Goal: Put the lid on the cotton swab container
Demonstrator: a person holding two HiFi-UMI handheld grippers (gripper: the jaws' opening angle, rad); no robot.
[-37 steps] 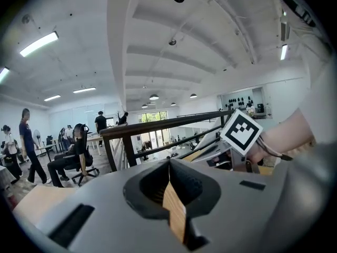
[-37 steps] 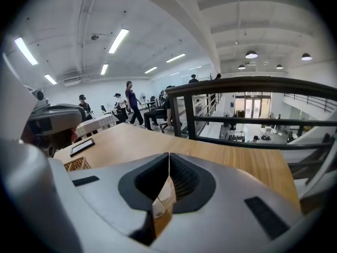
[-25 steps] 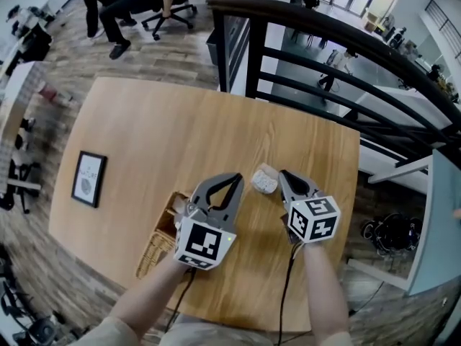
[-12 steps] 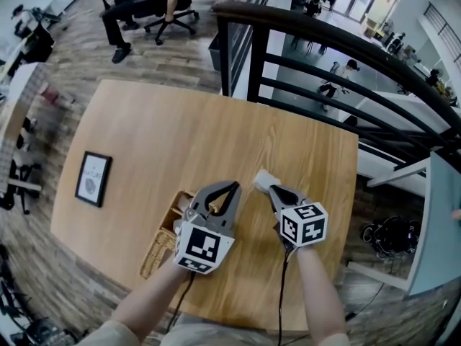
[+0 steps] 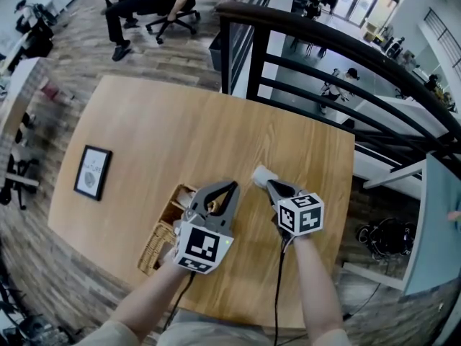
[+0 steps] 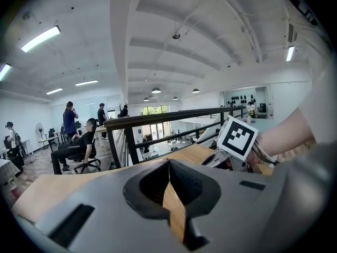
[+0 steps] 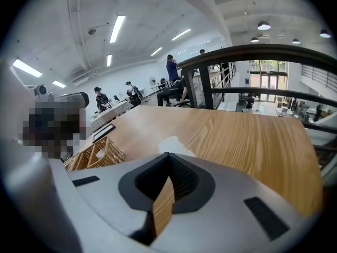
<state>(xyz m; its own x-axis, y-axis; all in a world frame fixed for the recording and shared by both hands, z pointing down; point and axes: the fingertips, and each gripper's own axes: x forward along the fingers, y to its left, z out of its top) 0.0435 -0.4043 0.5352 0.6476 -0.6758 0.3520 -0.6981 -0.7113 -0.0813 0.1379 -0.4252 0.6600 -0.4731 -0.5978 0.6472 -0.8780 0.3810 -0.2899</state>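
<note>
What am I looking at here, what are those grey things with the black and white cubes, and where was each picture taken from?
There is no robot here. A person holds a two-jaw gripper in each hand, and the marker cubes are part of those grippers.

One picture comes from a camera on the person's head, looking steeply down at a wooden table. It shows the left gripper and the right gripper from above. The other two pictures come from a camera riding on each gripper, looking along its own jaws. In both, the jaws are together with nothing between them.

On the table are a wicker basket, a framed picture and a small white object just ahead of the right gripper's tips. I can't tell whether it is the lid or the container.
</note>
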